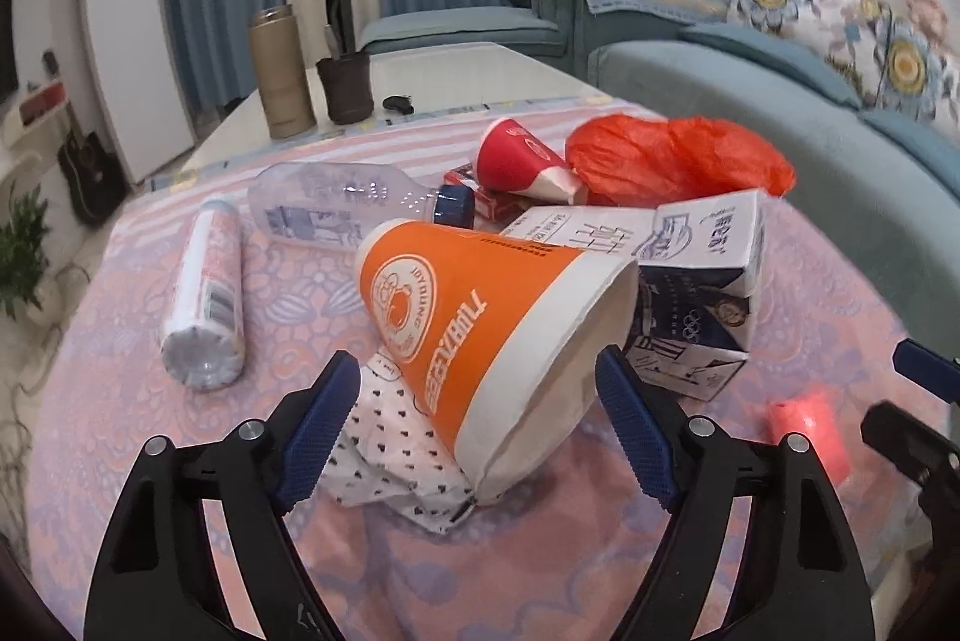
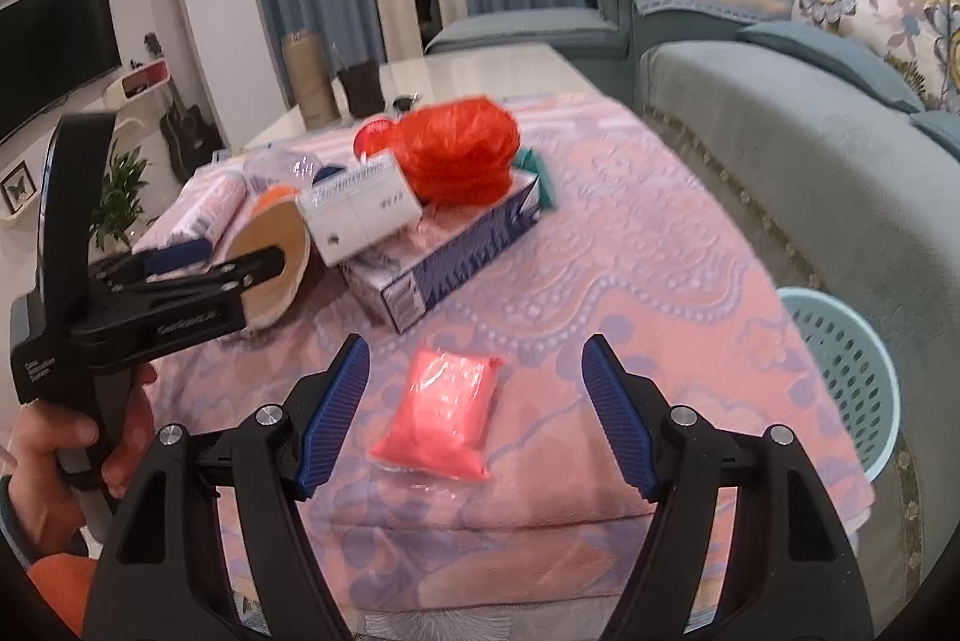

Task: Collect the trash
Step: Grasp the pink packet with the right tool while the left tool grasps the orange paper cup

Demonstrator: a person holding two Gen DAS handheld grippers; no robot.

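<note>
The left claw [image 1: 474,425] stands open with its ribbed blue pads either side of a crushed orange paper cup [image 1: 480,329], not pressing it. The cup lies tipped on a quilted pink cloth [image 1: 108,401] covering the bench. The right claw [image 2: 474,416] is open too, straddling a soft, glossy pink packet [image 2: 441,413] lying flat. A perforated plastic basket [image 2: 852,371] sits beside the bench.

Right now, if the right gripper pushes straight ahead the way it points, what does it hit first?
Most likely the pink packet, lying on the tablecloth between the open jaws of the right gripper. The blue-and-white box sits farther along, though depth is hard to judge.
</note>
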